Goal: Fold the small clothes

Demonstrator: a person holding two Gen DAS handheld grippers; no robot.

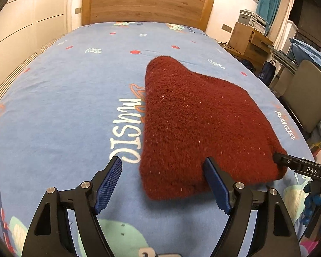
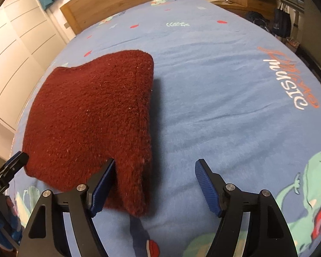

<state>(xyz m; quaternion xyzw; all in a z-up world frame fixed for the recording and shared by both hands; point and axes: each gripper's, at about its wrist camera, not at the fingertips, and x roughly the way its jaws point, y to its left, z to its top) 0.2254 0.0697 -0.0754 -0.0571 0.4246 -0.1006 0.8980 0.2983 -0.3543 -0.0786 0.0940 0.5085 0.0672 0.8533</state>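
Note:
A dark red knitted garment (image 1: 194, 124) lies folded into a compact block on the blue printed bedsheet (image 1: 64, 98). My left gripper (image 1: 164, 171) is open and empty, its jaws spanning the garment's near left corner. In the right wrist view the garment (image 2: 92, 117) lies left of centre. My right gripper (image 2: 155, 177) is open and empty, its jaws spanning the garment's near right corner. The right gripper's tip also shows in the left wrist view (image 1: 297, 165), at the garment's right edge. The left gripper's tip shows in the right wrist view (image 2: 8, 169), at the garment's left edge.
A wooden headboard (image 1: 147, 4) stands at the far end of the bed. White wardrobe doors (image 1: 17, 21) run along the left. A wooden desk (image 1: 250, 40), a chair (image 1: 306, 92) and bags stand at the right of the bed.

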